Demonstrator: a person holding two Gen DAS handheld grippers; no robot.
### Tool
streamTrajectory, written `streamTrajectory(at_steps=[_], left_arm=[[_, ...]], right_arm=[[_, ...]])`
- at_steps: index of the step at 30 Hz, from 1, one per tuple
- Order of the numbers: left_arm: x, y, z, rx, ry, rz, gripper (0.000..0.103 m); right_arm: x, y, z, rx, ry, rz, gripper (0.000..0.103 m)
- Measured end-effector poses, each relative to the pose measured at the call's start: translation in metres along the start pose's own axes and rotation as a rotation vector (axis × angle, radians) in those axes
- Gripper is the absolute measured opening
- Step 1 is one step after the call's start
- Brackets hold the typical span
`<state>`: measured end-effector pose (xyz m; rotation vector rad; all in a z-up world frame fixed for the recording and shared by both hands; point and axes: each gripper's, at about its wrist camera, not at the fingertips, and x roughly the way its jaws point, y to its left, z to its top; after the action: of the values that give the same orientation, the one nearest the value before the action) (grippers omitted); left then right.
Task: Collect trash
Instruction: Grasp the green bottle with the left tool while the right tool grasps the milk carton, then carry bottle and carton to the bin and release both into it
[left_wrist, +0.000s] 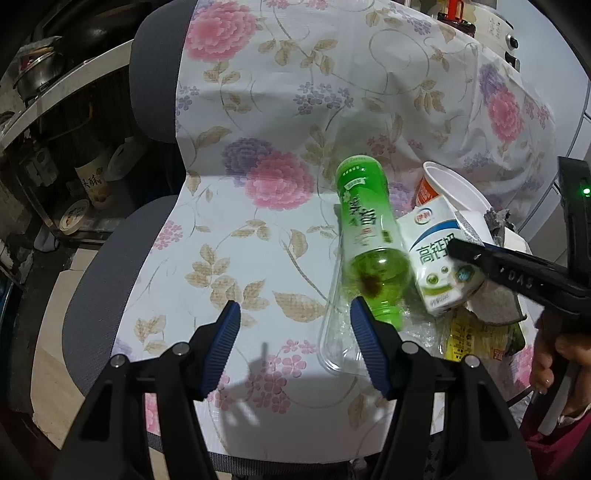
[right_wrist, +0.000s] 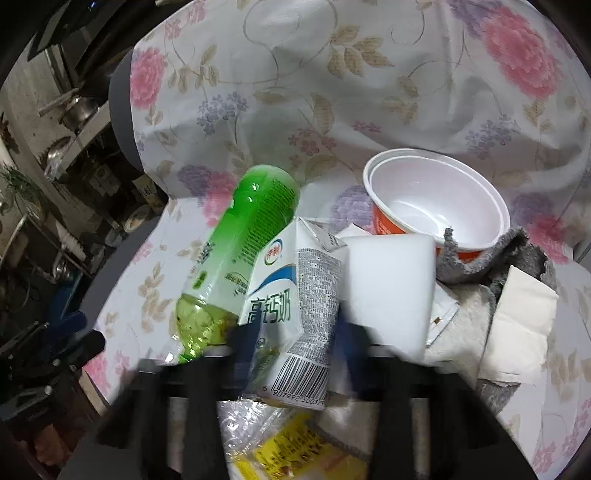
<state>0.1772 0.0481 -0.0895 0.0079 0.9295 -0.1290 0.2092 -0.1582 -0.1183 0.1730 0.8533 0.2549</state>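
A pile of trash lies on a chair draped in a floral cloth (left_wrist: 258, 229). A green plastic bottle (left_wrist: 365, 236) lies on its side next to a white milk carton (left_wrist: 439, 254). My right gripper (right_wrist: 295, 343) is shut on the milk carton (right_wrist: 295, 314), one finger on each side. In the left wrist view it reaches in from the right (left_wrist: 465, 251). My left gripper (left_wrist: 295, 325) is open and empty, just left of the bottle's neck. Behind the carton are a white-and-orange bowl (right_wrist: 436, 203), a white foam block (right_wrist: 391, 288), grey rags and tissue (right_wrist: 517, 325).
A clear plastic wrapper (left_wrist: 340, 343) and a yellow packet (right_wrist: 295, 446) lie at the front of the pile. Cluttered shelves with pots and jars (left_wrist: 55, 155) stand to the left. The chair's grey edge (left_wrist: 96, 295) shows beside the cloth.
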Motion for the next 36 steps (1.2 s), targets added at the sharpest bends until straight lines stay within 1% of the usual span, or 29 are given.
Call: streamTrajectory(at_steps=[4, 5, 6, 8, 10, 12, 16, 20, 22, 23, 24, 26, 28, 31, 33, 36], left_arm=[[-0.003, -0.007, 0.006, 0.019, -0.019, -0.004, 0.062], [-0.002, -0.011, 0.010, 0.026, -0.025, -0.010, 0.064], [0.000, -0.016, 0.013, 0.032, -0.027, -0.015, 0.067], [0.006, -0.027, 0.022, 0.048, -0.032, -0.037, 0.071], [0.017, -0.040, 0.030, 0.066, -0.030, -0.054, 0.072], [0.032, -0.054, 0.039, 0.084, -0.012, -0.075, 0.072], [0.069, -0.075, 0.055, 0.107, 0.042, -0.101, 0.072], [0.105, -0.081, 0.066, 0.110, 0.110, -0.077, 0.071], [0.117, -0.080, 0.069, 0.100, 0.130, -0.076, 0.062], [0.119, -0.079, 0.071, 0.101, 0.126, -0.067, 0.056], [0.118, -0.079, 0.071, 0.105, 0.116, -0.067, 0.053], [0.111, -0.076, 0.070, 0.098, 0.093, -0.063, 0.051], [0.092, -0.074, 0.067, 0.095, 0.057, -0.080, 0.050], [0.040, -0.068, 0.051, 0.084, -0.026, -0.102, 0.050], [0.013, -0.070, 0.038, 0.084, -0.065, -0.110, 0.050], [-0.023, -0.084, 0.013, 0.119, -0.110, -0.130, 0.050]], right_arm=[[-0.046, -0.001, 0.000, -0.005, -0.125, -0.002, 0.021], [-0.058, -0.002, 0.001, -0.005, -0.153, -0.013, 0.021], [-0.073, -0.006, -0.001, -0.007, -0.190, -0.034, 0.021], [-0.091, -0.011, -0.005, -0.016, -0.234, -0.088, 0.021], [-0.105, -0.017, -0.011, -0.037, -0.272, -0.152, 0.021], [-0.112, -0.027, -0.017, -0.042, -0.285, -0.188, 0.021], [-0.113, -0.051, -0.028, -0.026, -0.275, -0.219, 0.021], [-0.116, -0.069, -0.039, 0.000, -0.269, -0.223, 0.021], [-0.119, -0.076, -0.044, 0.015, -0.269, -0.221, 0.021], [-0.120, -0.080, -0.046, 0.026, -0.268, -0.215, 0.021], [-0.122, -0.082, -0.048, 0.035, -0.267, -0.207, 0.021], [-0.127, -0.084, -0.052, 0.047, -0.273, -0.200, 0.021], [-0.135, -0.085, -0.055, 0.060, -0.286, -0.186, 0.021], [-0.150, -0.084, -0.061, 0.071, -0.305, -0.175, 0.021], [-0.163, -0.083, -0.069, 0.080, -0.315, -0.176, 0.021], [-0.180, -0.084, -0.083, 0.091, -0.325, -0.209, 0.021]])
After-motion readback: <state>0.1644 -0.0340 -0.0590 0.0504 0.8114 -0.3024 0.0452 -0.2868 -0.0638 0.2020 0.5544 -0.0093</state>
